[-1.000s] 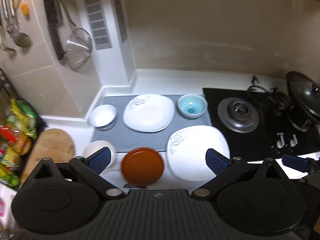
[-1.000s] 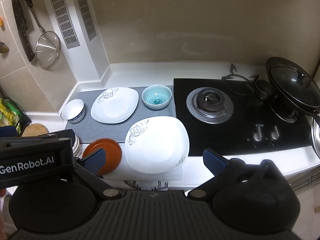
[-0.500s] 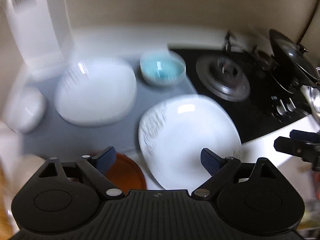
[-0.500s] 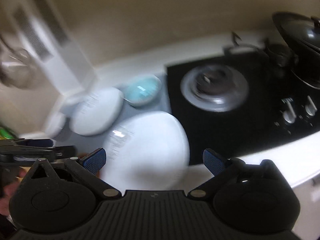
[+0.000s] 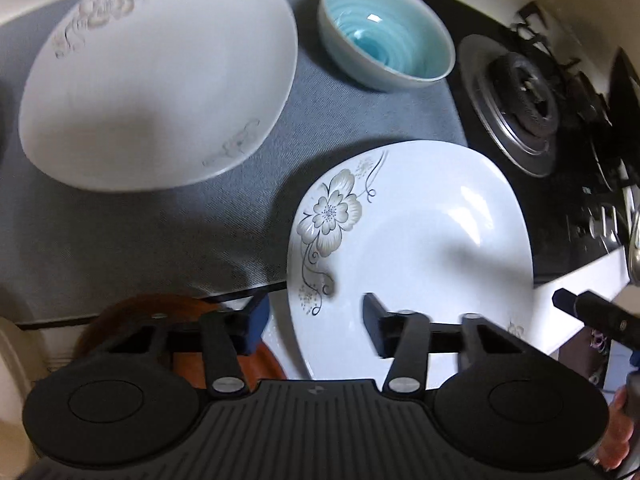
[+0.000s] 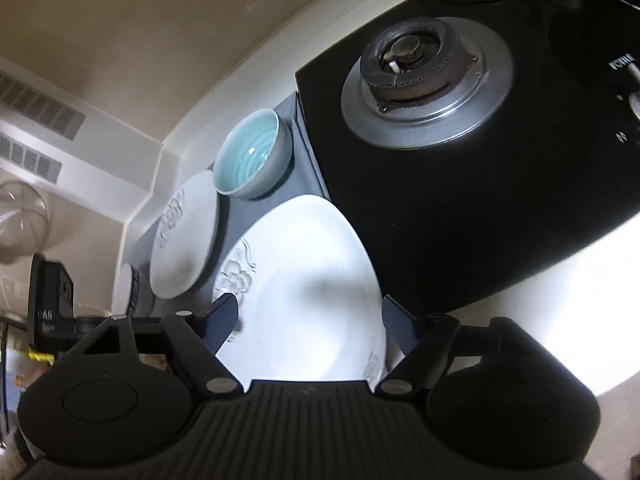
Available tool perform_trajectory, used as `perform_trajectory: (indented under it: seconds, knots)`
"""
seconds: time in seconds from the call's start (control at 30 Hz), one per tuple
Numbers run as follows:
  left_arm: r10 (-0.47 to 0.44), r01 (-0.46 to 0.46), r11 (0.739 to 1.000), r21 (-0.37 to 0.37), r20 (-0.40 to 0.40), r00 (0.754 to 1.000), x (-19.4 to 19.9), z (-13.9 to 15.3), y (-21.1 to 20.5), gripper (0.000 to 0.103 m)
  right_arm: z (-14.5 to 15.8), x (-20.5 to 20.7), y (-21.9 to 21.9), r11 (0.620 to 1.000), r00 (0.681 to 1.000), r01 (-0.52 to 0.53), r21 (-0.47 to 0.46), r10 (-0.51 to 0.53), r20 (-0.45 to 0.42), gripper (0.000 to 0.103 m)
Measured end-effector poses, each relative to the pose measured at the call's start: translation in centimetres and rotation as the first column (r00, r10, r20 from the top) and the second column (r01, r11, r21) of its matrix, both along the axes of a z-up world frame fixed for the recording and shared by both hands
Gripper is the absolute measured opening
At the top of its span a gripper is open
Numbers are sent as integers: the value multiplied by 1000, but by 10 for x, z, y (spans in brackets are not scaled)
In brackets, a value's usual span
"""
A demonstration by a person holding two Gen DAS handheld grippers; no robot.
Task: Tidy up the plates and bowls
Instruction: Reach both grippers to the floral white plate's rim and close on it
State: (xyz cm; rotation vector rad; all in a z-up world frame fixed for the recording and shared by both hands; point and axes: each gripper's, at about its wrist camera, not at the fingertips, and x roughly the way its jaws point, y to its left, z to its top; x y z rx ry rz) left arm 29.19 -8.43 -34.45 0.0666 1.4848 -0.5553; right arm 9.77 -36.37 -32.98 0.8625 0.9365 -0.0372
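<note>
A large white floral plate [image 5: 420, 240] lies at the counter's front edge, also seen in the right wrist view [image 6: 308, 300]. My left gripper [image 5: 316, 328] is open, its jaws straddling the plate's left rim. My right gripper [image 6: 310, 320] is open, its jaws either side of the plate's near end. A second white plate [image 5: 160, 76] [image 6: 186, 240] lies on the grey mat [image 5: 160, 232]. A light blue bowl [image 5: 386, 32] [image 6: 252, 160] sits behind. A brown plate [image 5: 132, 316] lies under my left finger.
A black gas hob [image 6: 460, 152] with a burner [image 5: 524, 92] lies right of the plates. A white bowl's edge [image 5: 8, 356] shows at far left. A strainer [image 6: 20, 220] hangs on the wall.
Both grippers have dropped down and forward onto the large floral plate from either side. The jaws of both have narrowed somewhat but stay open.
</note>
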Motion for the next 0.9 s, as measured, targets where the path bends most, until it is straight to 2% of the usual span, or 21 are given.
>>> perform_trajectory:
  seconds: [0.07,0.13,0.3,0.43,0.5,0.57,0.63,0.7,0.73,0.8,0.87,0.9]
  knots:
    - [25,-25,1000,8,-10,1000,-1,-4,-2,35,-7,6,-1,1000,999,-26,4,26,-27,75]
    - [39,-40,998,39,4,999,-3,-7,-3,34,-14,14,-4,998,997,-53,14,54,-49,67]
    - [7,-12,998,69,68,998,-17,-6,-10,32,-25,26,-12,992,991,-122,44,124,-51,67]
    - [40,-42,997,63,30,999,-20,-13,-8,33,-39,35,-21,982,987,-151,116,156,-32,67]
    - [50,-51,997,52,21,999,-21,-15,-7,33,-47,37,-25,979,989,-136,155,143,-39,61]
    - [26,-28,998,55,25,999,-21,-14,-7,33,-51,37,-27,978,989,-131,161,140,-42,47]
    - [-37,36,998,55,25,999,-23,-15,-12,41,-57,34,-31,976,991,-120,184,129,-41,38]
    - [-90,90,996,9,-12,996,-21,-17,-16,66,-68,30,-39,962,995,-74,264,90,-48,34]
    - [-101,101,995,-14,-32,994,-20,-19,-17,70,-74,28,-43,950,995,-55,308,76,-57,33]
    - [-101,100,995,-19,-48,994,-18,-19,-19,72,-83,26,-44,935,995,-28,354,60,-81,33]
    - [-87,86,996,-25,-68,994,-15,-19,-18,72,-82,28,-37,951,994,-36,306,66,-88,31]
    - [-77,75,997,-34,-79,994,-11,-20,-16,68,-81,29,-34,954,994,-36,299,65,-87,31]
